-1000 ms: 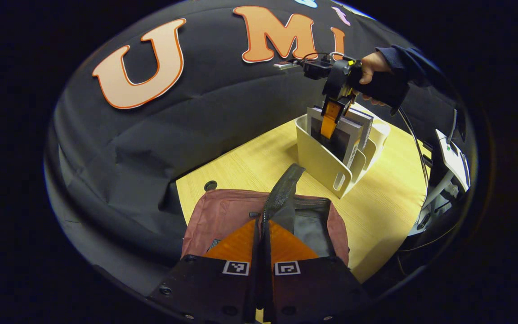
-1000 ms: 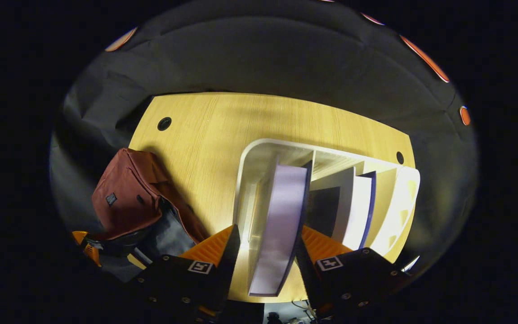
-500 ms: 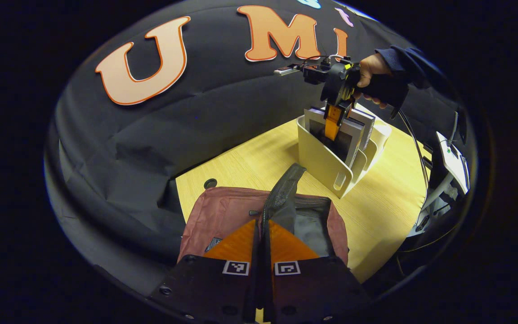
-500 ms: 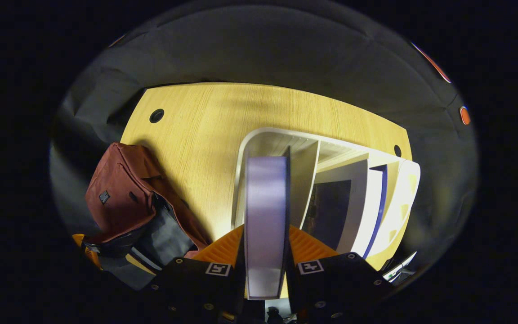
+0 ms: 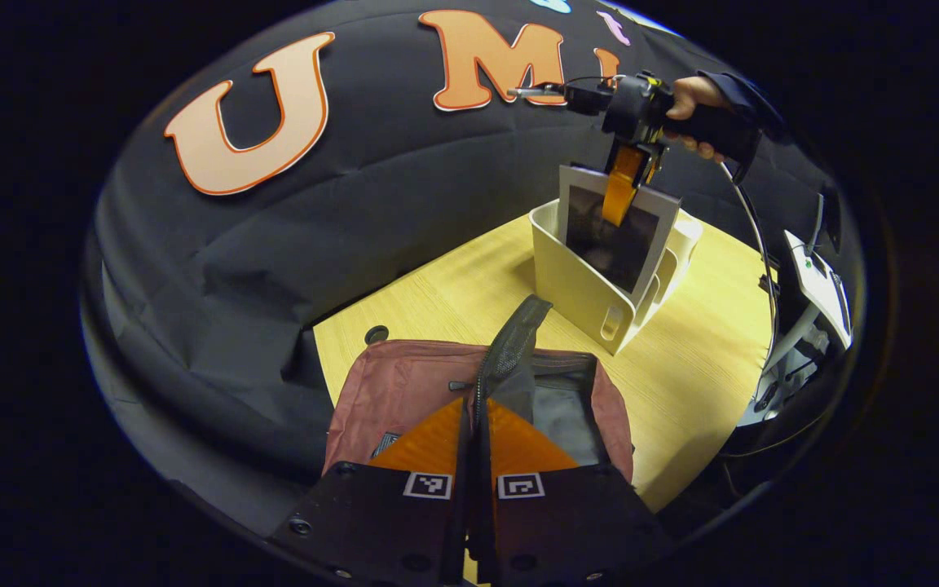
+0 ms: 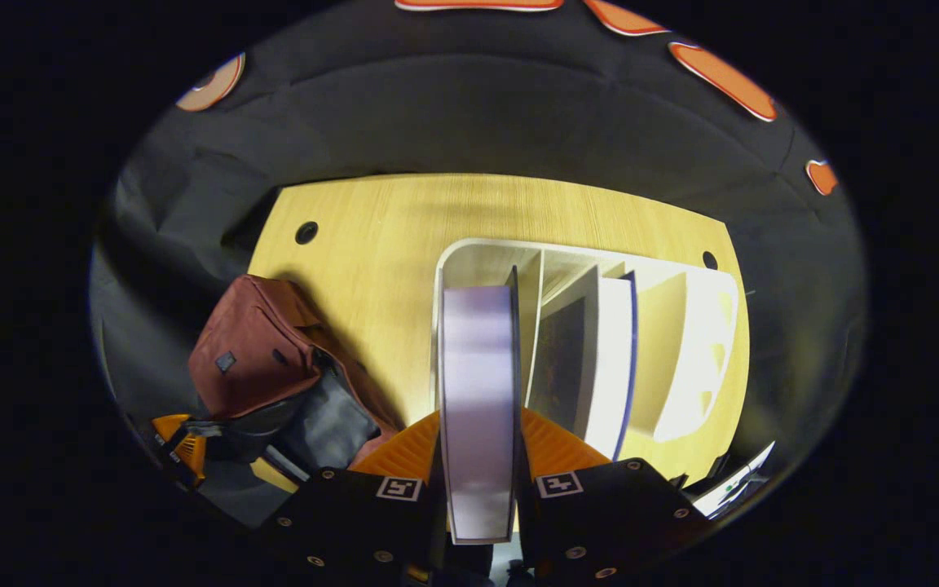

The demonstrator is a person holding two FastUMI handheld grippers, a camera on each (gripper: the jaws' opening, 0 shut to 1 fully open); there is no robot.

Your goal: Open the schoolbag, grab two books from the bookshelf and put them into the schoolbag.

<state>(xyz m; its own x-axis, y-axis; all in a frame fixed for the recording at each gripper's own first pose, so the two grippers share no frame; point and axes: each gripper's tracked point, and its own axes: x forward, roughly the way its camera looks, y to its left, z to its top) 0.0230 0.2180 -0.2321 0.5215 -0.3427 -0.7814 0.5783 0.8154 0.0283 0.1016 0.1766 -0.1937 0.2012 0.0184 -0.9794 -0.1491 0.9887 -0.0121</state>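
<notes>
A maroon schoolbag (image 5: 404, 391) lies on the wooden table, its dark lining showing. My left gripper (image 5: 476, 428) is shut on the bag's black zippered flap (image 5: 512, 342) and holds it up. Farther off, my right gripper (image 5: 623, 181) is shut on a book (image 5: 612, 236), lifted partway out of the cream bookshelf (image 5: 575, 293). In the right gripper view the book's page edge (image 6: 478, 383) sits clamped in my right gripper (image 6: 479, 456), above the bookshelf (image 6: 681, 350). A second book (image 6: 610, 359) stands in a middle slot. The schoolbag (image 6: 253, 350) lies to the left.
A hand (image 5: 694, 94) in a dark sleeve holds the right gripper. A white device with cables (image 5: 816, 285) stands past the table's right edge. The table (image 6: 404, 220) has round cable holes (image 6: 306, 232) near its back corners.
My right gripper went from open around the book to shut on it, then raised it partway out of the bookshelf. The left gripper stayed still on the flap.
</notes>
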